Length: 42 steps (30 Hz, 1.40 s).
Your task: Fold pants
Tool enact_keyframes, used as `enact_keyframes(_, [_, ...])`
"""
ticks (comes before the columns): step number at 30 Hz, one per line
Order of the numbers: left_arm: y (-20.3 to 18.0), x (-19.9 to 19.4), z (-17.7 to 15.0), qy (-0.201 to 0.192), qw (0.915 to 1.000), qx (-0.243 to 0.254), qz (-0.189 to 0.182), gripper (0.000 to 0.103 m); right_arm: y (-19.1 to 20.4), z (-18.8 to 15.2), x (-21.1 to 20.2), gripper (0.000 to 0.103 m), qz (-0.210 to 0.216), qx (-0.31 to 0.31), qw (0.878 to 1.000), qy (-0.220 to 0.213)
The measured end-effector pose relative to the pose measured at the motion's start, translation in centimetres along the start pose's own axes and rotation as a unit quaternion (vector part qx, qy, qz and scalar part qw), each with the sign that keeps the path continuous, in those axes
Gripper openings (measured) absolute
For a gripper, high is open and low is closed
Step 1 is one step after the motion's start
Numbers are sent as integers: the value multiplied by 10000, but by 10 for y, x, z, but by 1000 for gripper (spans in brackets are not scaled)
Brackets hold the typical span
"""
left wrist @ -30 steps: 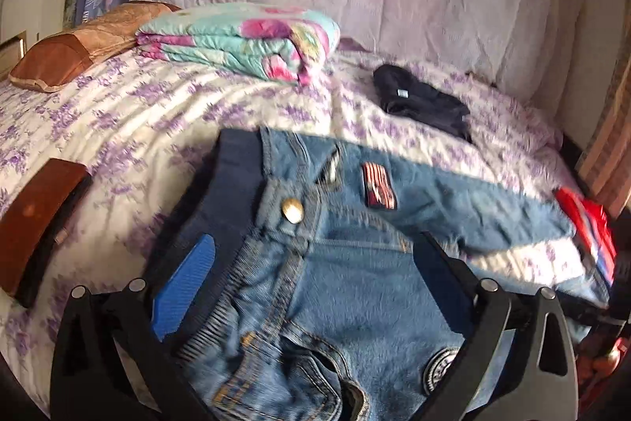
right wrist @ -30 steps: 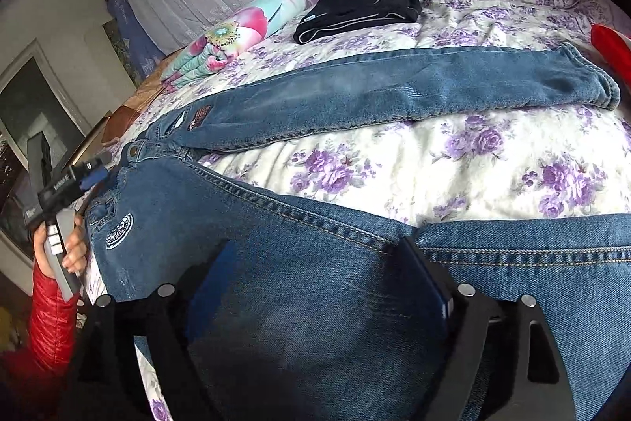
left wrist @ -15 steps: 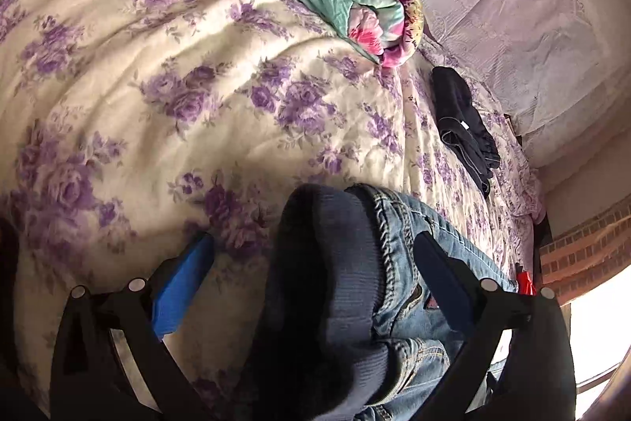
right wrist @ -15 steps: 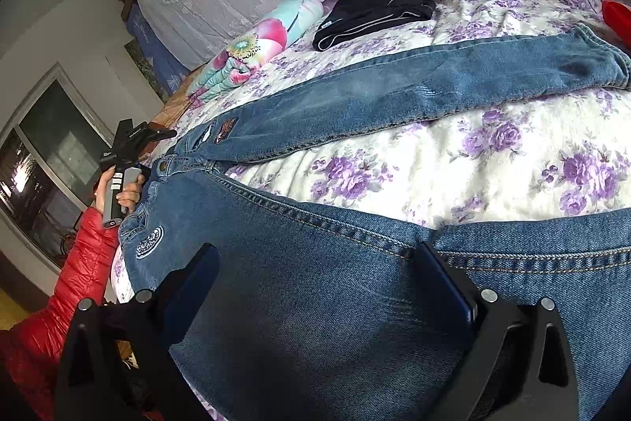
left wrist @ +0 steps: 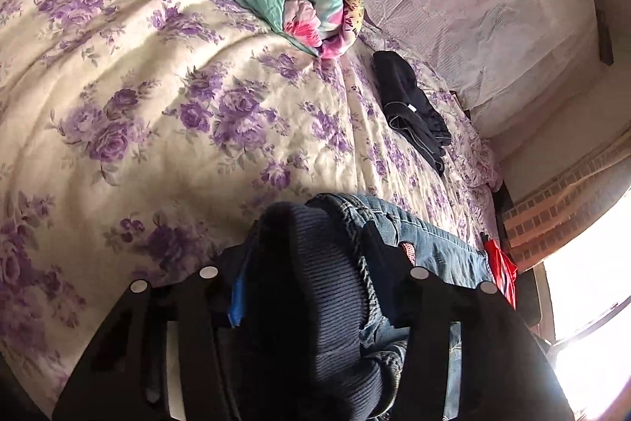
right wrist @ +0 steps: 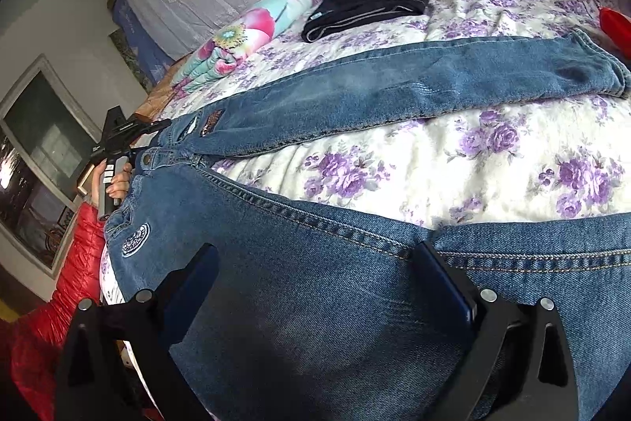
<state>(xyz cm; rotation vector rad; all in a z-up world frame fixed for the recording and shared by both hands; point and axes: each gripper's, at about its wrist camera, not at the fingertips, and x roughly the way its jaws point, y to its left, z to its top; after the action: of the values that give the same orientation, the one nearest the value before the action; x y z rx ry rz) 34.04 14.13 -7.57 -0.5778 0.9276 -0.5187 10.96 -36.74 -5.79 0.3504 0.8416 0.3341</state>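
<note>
Since 1.0 s ago: left gripper [left wrist: 311,275] swung onto waistband, narrowed, clamping it. Right gripper [right wrist: 315,298] wide, over near leg, gripping nothing. Jeans [right wrist: 394,97] spread across bed [right wrist: 394,160], waist at left edge. Denim heavy, limp, non-slip; grip seams, hems.

Your left view blows out at four o'clock from window [left wrist: 591,302] glare; both views bend and darken toward their rims.

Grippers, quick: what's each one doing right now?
Left gripper: jaws shut on the jeans waistband.
Right gripper: jaws open, straddling the near jeans leg, nothing gripped.
</note>
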Motion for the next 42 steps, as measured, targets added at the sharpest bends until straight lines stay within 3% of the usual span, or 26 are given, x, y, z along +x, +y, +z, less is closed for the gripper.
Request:
enact_keyframes(2, [-8,-4,-1,-122,9997,204,27,41,6,18,-11,87,479,143,9985,-209])
enact_keyframes(3, [-12,-7,-2,-210,9993,319,26,40,11,29,-17,87,535,62,9979,-359])
enact_keyframes(5, [-20,-17,-3,-457,9977,497,-29,25,28,55,-21,87,352,-482,9965,-583])
enact_keyframes(8, [-21,-29,-2,-746,9952,528,-341,15,47,93,2,87,-265,-1546,9858,-609])
enact_keyframes(12, [-16,-20,-1,-585,9971,425,-217,15,48,141,55,86,-823,-2353,9679,-320])
enact_keyframes(14, [-4,-14,2,-462,9987,82,-203,30,49,156,80,86,-803,-2620,9617,-96])
enact_keyframes(20, [12,-1,2,-139,9993,-213,-260,41,48,175,142,86,-780,-3482,9328,516])
enact_keyframes(22, [14,1,2,-95,9990,-234,-368,43,42,178,156,86,-696,-3501,9312,736])
enact_keyframes(24, [16,4,2,-49,9986,-253,-462,43,34,179,173,77,-599,-3413,9319,1069])
enact_keyframes(27, [17,5,2,-42,9981,-247,-559,42,20,177,185,74,-364,-2919,9503,1023])
enact_keyframes(28, [16,5,2,-51,9982,-215,-554,40,23,174,184,72,-440,-2938,9501,948])
enact_keyframes(29, [14,5,2,-68,9984,-166,-541,38,28,172,182,64,-525,-3049,9465,915])
enact_keyframes(30, [12,5,2,-87,9984,-106,-547,36,33,170,179,43,-577,-3095,9452,862])
enact_keyframes(32, [9,4,2,-133,9982,-16,-579,30,40,167,173,15,-747,-3043,9464,787])
enact_keyframes(33, [8,3,2,-172,9981,16,-589,28,45,164,168,9,-846,-3106,9441,712])
enact_keyframes(37, [1,-12,0,-515,9967,182,-601,14,67,159,124,6,-904,-3254,9409,272])
enact_keyframes(42, [-27,-46,-16,-1018,9911,608,-610,13,105,125,38,6,-874,-3497,9322,-339])
